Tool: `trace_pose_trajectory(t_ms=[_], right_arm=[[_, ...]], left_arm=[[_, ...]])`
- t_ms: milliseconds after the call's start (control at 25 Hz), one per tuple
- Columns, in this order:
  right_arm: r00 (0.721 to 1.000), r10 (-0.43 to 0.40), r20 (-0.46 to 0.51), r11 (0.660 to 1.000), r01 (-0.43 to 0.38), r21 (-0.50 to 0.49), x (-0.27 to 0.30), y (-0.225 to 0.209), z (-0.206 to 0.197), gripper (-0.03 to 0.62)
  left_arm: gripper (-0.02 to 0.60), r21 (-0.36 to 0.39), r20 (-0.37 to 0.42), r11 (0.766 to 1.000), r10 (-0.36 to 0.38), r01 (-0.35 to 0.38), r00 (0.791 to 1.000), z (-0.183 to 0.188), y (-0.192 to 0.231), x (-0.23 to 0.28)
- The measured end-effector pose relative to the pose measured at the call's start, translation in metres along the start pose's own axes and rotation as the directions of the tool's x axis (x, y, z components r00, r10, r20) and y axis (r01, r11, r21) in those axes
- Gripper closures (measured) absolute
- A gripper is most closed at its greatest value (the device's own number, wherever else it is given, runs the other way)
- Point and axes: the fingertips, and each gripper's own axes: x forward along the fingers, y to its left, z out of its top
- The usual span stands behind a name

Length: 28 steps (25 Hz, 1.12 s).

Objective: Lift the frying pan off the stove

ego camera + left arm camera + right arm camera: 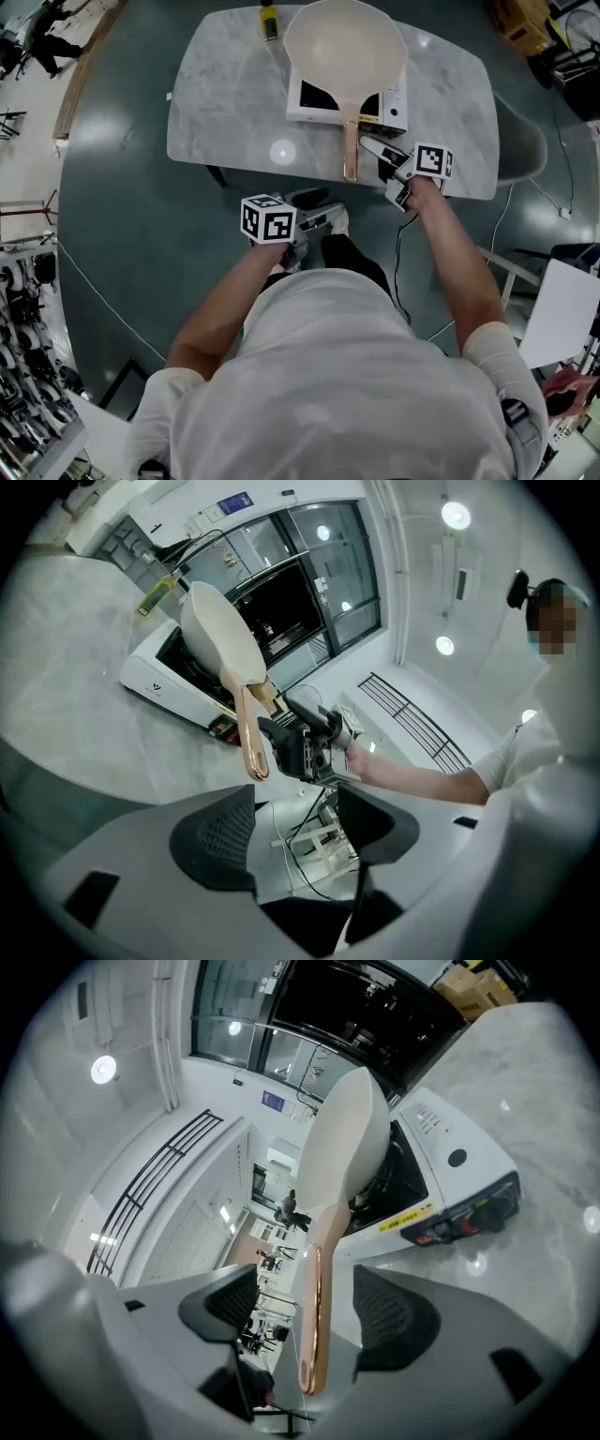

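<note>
Pan (344,45) still on stove (305,98); lift pending. Right gripper (382,169) fingers apart, lined up on handle (350,150), no grip. Left gripper (326,210) fingers apart, empty.

No wording can be read. The stove (178,700) bears a small dark logo (150,688) on its white side and a yellow label strip (409,1215) on its front, its print too small. A blue wall sign (273,1102) is likewise illegible.

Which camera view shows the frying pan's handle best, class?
The right gripper view: the handle runs large and full length down the middle. The head view shows it small from above; the left gripper view shows it small, from the side.
</note>
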Motion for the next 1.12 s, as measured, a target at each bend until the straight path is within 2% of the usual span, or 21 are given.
trace_pose_trajectory(t_ms=[200, 320, 480, 600, 640, 680, 760, 960, 1120], right_arm=[[0.993, 0.073, -0.097, 0.997, -0.073, 0.01, 0.047, -0.006, 0.033, 0.253], [0.979, 0.133, -0.154, 0.991, -0.13, 0.026, 0.074, -0.003, 0.043, 0.252], [0.965, 0.164, -0.205, 0.986, -0.154, 0.064, 0.098, -0.008, 0.046, 0.262], [0.962, 0.197, -0.188, 0.979, -0.181, 0.095, 0.105, -0.008, 0.05, 0.344], [0.961, 0.207, -0.18, 0.976, -0.192, 0.099, 0.108, -0.009, 0.052, 0.402], [0.959, 0.222, -0.175, 0.973, -0.207, 0.1, 0.11, -0.008, 0.053, 0.418], [0.956, 0.238, -0.169, 0.97, -0.224, 0.097, 0.113, -0.006, 0.052, 0.421], [0.963, 0.219, -0.157, 0.974, -0.208, 0.088, 0.11, -0.007, 0.056, 0.424], [0.97, 0.199, -0.139, 0.979, -0.191, 0.07, 0.098, -0.001, 0.059, 0.425]], left_arm=[[0.304, -0.095, 0.014, 0.995, 0.003, -0.001, 1.0, 0.026, 0.019, 0.038], [0.301, -0.124, 0.013, 0.992, 0.003, -0.001, 1.0, 0.039, 0.029, 0.059], [0.301, -0.164, 0.002, 0.986, 0.017, -0.016, 1.0, 0.044, 0.044, 0.081], [0.306, -0.177, -0.012, 0.984, 0.026, -0.028, 1.0, 0.041, 0.053, 0.091], [0.339, -0.178, -0.016, 0.984, 0.025, -0.028, 1.0, 0.041, 0.056, 0.093], [0.391, -0.177, -0.018, 0.984, 0.021, -0.024, 1.0, 0.041, 0.057, 0.095], [0.454, -0.169, -0.022, 0.986, 0.009, -0.012, 1.0, 0.042, 0.054, 0.097], [0.451, -0.14, 0.002, 0.99, -0.026, 0.026, 1.0, 0.049, 0.042, 0.098], [0.448, -0.149, 0.014, 0.987, -0.062, 0.064, 0.998, 0.054, 0.023, 0.1]])
